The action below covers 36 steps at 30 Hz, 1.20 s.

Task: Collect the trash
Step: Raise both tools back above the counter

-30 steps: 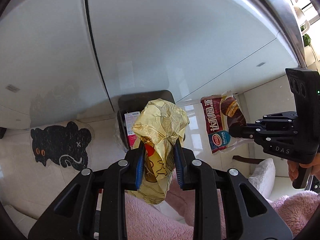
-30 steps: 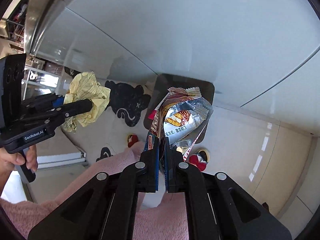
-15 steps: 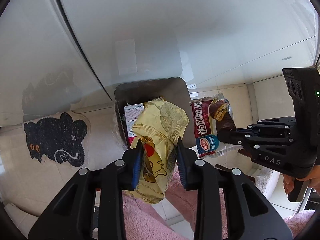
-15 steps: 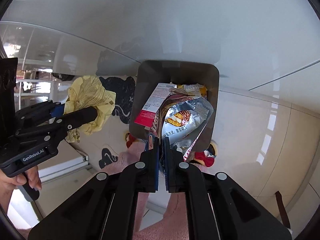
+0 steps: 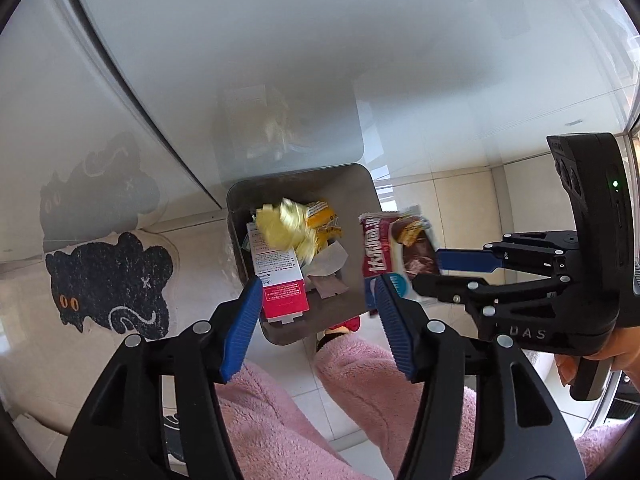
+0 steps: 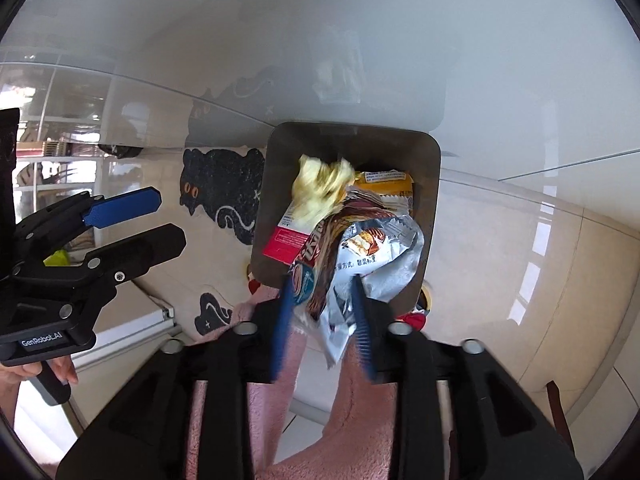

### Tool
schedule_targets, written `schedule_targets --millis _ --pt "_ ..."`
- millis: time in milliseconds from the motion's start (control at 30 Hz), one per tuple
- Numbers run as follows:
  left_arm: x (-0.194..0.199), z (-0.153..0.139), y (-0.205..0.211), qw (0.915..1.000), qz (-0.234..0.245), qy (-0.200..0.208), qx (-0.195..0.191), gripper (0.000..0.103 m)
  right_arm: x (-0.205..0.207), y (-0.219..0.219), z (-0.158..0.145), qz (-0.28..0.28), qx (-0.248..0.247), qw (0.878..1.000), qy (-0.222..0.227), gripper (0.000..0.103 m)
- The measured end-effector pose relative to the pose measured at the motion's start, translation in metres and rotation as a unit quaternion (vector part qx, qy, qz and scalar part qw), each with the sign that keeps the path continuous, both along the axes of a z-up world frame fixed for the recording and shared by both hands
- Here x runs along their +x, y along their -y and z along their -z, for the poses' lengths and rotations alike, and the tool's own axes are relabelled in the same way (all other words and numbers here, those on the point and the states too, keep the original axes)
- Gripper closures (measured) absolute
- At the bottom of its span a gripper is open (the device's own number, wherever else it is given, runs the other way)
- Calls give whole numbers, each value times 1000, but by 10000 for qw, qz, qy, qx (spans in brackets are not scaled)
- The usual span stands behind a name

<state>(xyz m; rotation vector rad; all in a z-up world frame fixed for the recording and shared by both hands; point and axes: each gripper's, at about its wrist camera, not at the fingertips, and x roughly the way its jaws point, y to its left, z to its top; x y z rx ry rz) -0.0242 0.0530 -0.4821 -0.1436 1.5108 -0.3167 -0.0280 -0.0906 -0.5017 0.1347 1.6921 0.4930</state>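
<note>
While the cat mat (image 5: 108, 284) lies flat on the floor at far left, the left gripper (image 5: 318, 312) hangs above the bin (image 5: 240, 200) with its fingers (image 5: 242, 326) spread wide and nothing between them. The yellow wrapper (image 5: 282, 226) is blurred over the bin's mouth, above the red-and-white carton (image 5: 278, 276) and orange packets (image 5: 326, 220) inside. Just right of the bin's rim, the snack bag (image 5: 390, 250) sits loose between the right gripper's (image 5: 434, 266) parted fingers. From the right wrist view, the right gripper (image 6: 322, 318) shows both fingers (image 6: 362, 332) blurred and apart, the snack bag (image 6: 360, 256) not pinched, hanging over the bin (image 6: 432, 160), and the yellow wrapper (image 6: 320, 186) over the opening. Pink fleece legs (image 5: 280, 432) fill the bottom.
</note>
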Motion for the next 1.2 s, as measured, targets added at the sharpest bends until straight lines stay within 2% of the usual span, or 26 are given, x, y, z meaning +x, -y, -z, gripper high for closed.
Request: schedule_targets --millis 233,333,367,400,433,700,767,933,1067,1100,1200 --pt "0 -14 -10 9999 -139 54 0 46 -1 3 -14 32 -42 9999 102 51" --pt "-3 -28 -11 9998 -133 122 27 40 -4 9 -29 43 -44 9998 195 42" --pt "-5 -34 -12 9998 -144 157 13 37 -6 12 -36 48 -39 9997 240 32" --pt "-7 -40 -12 9997 -159 195 5 35 -9 16 -46 54 -44 9994 332 25" --pt "-9 -49 -11 9995 -176 252 11 30 -12 20 -55 37 -74 9990 439 22" --pt "-32 -123 0 9971 -171 741 23 20 -42 62 -140 -349 -446 9913 1191 21" --pt "-38 -145 2 9957 -186 911 14 14 -47 76 -166 -344 -465 9880 1431 21" --pt "-45 -201 6 9901 -318 1364 -7 10 -46 118 -227 307 -232 9805 1926 21" --pt "-41 -244 12 9839 -383 1748 -3 8 -39 141 -279 790 90 9672 2414 21" --pt "-40 -255 14 9821 -375 1846 -2 8 -37 145 -291 855 115 9632 2546 12" --pt "-34 -288 17 9757 -397 2154 -48 8 -30 154 -327 1025 145 9461 3069 3"
